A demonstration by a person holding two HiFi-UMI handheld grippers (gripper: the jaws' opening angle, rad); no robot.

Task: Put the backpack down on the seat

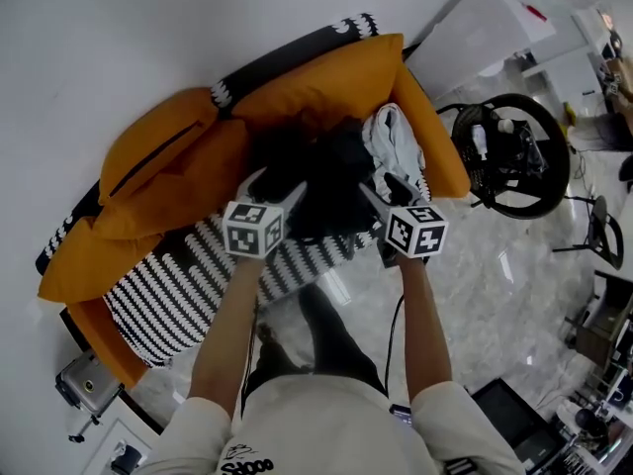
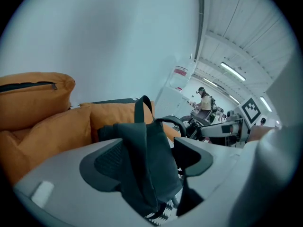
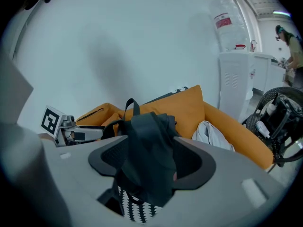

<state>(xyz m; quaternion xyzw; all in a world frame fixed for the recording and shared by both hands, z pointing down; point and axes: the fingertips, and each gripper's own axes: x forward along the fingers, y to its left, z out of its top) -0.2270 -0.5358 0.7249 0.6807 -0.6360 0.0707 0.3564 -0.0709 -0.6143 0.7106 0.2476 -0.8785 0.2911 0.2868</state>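
Left gripper view shows the left gripper with its jaws spread wide. A dark fold of the backpack hangs loosely through the gap, and neither pad is squeezing it, so this claw has let go. The right gripper is the same: jaws apart, black fabric slumped between them but not pinched. Both claws sit low at the front edge of the bag. That suits a load whose weight now rests on something else.

That something is the sofa. In the head view the backpack sits on the sofa's seat, leaning back against its orange back cushions, which probably keep it upright now that neither claw holds it. It lies toward the sofa's right end, just beside a white cloth bunched against the sofa's right armrest. The striped seat cushion covers the sofa's left part and front, and its black-and-white pattern shows under both pairs of jaws.

The placing itself looks done. What remains is to draw both claws back off the sofa without snagging the draped fabric.
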